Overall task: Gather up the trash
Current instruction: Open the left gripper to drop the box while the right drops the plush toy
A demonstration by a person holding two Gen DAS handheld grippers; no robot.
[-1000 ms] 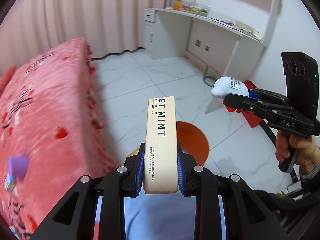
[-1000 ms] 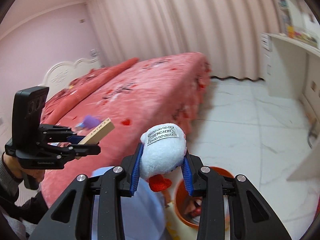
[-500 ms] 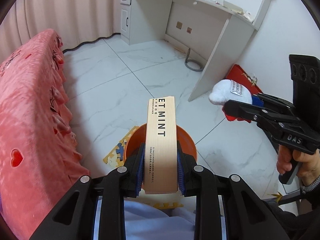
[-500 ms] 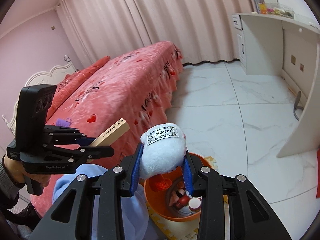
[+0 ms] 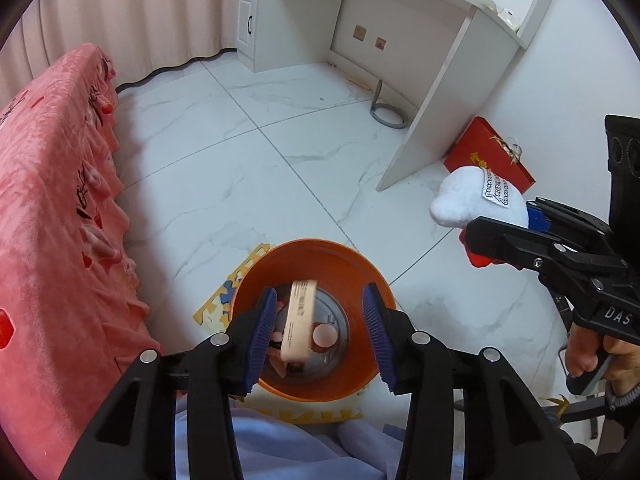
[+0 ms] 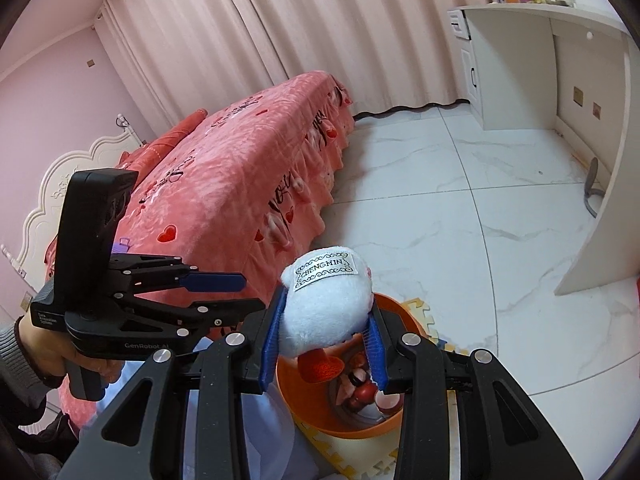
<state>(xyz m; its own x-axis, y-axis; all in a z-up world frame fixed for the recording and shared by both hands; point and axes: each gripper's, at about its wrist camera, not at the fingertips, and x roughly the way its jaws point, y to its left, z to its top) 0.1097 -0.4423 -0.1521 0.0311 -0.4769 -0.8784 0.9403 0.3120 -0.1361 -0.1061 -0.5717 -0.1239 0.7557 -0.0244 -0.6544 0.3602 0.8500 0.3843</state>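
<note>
The orange plastic bin [image 5: 362, 384], round and smooth, sits on the floor near the bed [image 5: 52, 220]. The right tongs [image 6: 324, 344] clamp a soft white plush [image 6: 324, 312] above its left rim; released there, it might glance off. The left tongs [image 5: 320, 334] have just opened wide, the stiff box [image 5: 298, 322] falling between them into the bin.

A home bedroom: pink-covered bed [image 6: 240, 184], white desk [image 5: 400, 20], long curtains [image 6: 280, 20], tiled floor [image 5: 260, 160]
</note>
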